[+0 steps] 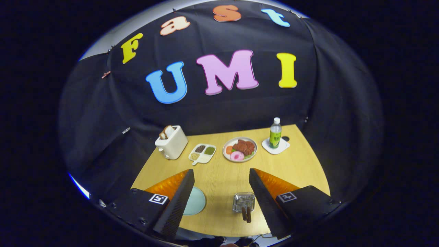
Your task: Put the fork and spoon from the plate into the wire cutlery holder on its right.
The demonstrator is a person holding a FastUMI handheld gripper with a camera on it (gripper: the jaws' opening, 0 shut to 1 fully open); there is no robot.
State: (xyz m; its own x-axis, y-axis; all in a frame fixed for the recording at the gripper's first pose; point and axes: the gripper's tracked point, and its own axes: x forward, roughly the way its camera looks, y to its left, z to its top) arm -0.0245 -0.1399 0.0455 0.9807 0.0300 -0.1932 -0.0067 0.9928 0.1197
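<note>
Claw point(221, 176) high above the table, fingers spread wide, empty.

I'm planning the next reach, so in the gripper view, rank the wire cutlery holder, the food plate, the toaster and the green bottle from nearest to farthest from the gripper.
The gripper is open above the table.
1. Wire cutlery holder: between the fingers, beside the right one.
2. Food plate: beyond the fingers, middle of the table.
3. Toaster at far left and green bottle at far right: too close to call.
</note>
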